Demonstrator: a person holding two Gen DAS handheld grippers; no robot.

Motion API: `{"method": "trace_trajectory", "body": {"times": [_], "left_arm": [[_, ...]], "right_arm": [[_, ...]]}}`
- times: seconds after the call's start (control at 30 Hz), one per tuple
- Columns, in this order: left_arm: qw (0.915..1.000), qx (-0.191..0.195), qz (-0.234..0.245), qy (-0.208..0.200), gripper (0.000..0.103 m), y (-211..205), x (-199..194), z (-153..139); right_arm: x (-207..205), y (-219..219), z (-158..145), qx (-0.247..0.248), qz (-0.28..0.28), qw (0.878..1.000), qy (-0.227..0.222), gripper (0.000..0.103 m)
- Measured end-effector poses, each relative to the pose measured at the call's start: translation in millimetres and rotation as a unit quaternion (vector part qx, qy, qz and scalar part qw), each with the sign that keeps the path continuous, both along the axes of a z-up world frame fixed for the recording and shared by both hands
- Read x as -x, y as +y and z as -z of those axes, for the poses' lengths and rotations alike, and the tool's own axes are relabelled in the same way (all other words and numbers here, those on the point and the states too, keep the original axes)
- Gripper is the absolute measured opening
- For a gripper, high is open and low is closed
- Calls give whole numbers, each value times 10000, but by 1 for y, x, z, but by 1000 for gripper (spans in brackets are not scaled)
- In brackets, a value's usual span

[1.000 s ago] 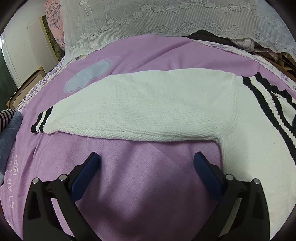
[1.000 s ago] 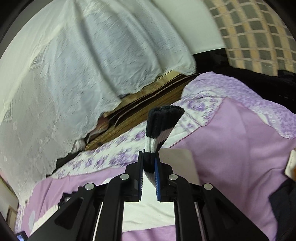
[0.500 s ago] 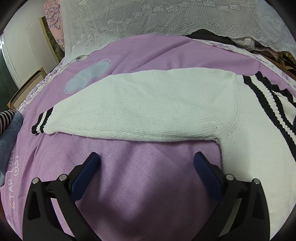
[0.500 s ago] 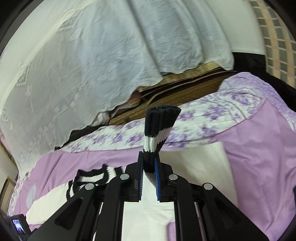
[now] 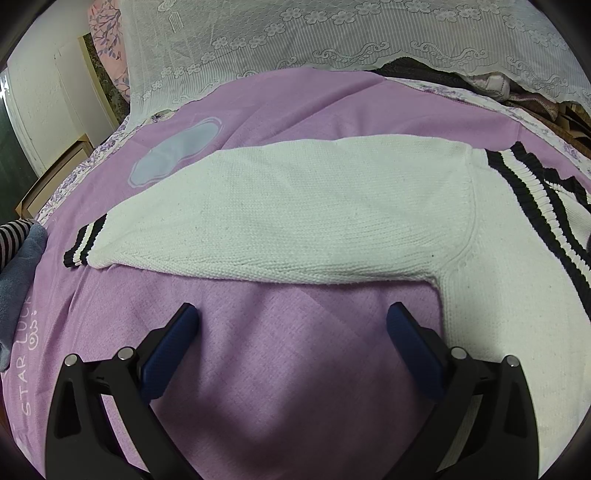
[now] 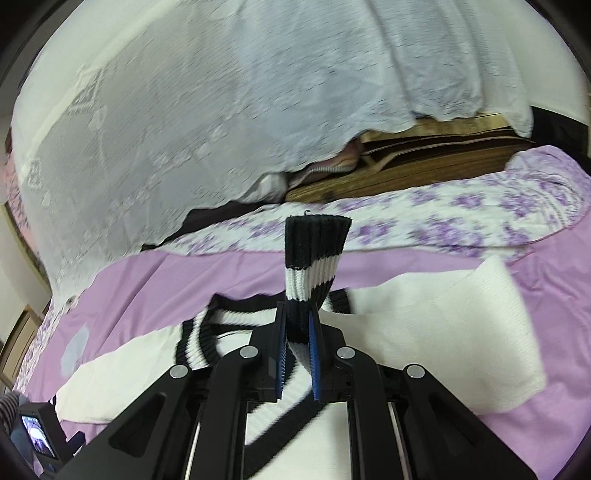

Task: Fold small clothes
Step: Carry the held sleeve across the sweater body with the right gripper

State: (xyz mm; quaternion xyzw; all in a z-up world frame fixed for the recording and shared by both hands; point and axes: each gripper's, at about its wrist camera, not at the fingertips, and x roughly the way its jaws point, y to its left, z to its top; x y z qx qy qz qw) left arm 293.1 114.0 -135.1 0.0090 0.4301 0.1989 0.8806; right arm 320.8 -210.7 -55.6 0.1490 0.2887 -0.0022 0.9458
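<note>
A white knit sweater (image 5: 314,214) with black-and-white ribbed trim lies spread on a purple bedspread (image 5: 280,376). Its left sleeve stretches toward a striped cuff (image 5: 83,243) at the left. My left gripper (image 5: 291,319) is open and empty, just above the bedspread in front of that sleeve. My right gripper (image 6: 297,323) is shut on the other sleeve's striped cuff (image 6: 314,254), held up above the sweater body (image 6: 321,439). The lifted sleeve (image 6: 454,325) trails off to the right. The striped collar (image 6: 207,332) lies below left of the right gripper.
A white lace cover (image 5: 332,33) hangs over the headboard side. A floral sheet edge (image 6: 443,225) and brown wooden boards (image 6: 424,158) lie behind the bed. A grey and striped garment (image 5: 18,251) sits at the left edge. A pale blue patch (image 5: 173,151) marks the bedspread.
My right gripper has swung left and downward with the cuff, bringing the collar and sweater body into view. My left gripper has stayed open and almost still.
</note>
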Motion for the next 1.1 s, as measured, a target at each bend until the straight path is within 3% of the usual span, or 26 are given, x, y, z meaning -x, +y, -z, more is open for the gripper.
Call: {"method": "trace_trajectory", "body": {"times": [0.43, 0.5, 0.53, 0.6, 0.67, 0.83, 0.93, 1.03, 1.1], "left_arm": [[10000, -3, -4, 11, 99, 0, 0, 0], [10000, -5, -4, 14, 99, 0, 0, 0], [10000, -7, -5, 15, 99, 1, 0, 0], [10000, -9, -6, 17, 99, 1, 0, 0], [10000, -4, -6, 15, 99, 1, 0, 0], [10000, -8, -9, 21, 99, 0, 0, 0], [10000, -11, -11, 23, 99, 1, 0, 0], [10000, -9, -11, 25, 99, 1, 0, 0], [10000, -13, -12, 29, 99, 0, 0, 0]], "right_arm": [[-21, 71, 35, 364, -508, 9972, 402, 15], [-28, 75, 47, 445, -542, 9953, 669, 24], [-32, 78, 54, 467, -648, 9932, 852, 39], [-36, 85, 65, 581, -877, 9880, 1127, 44], [-32, 90, 65, 716, -971, 9869, 1073, 45], [-4, 82, 31, 226, -1290, 9905, 421, 46], [8, 72, 9, 275, -1239, 9919, 3, 57], [3, 68, 13, 192, -1293, 9913, 154, 57], [-5, 79, 29, 679, -1085, 9904, 514, 57]]}}
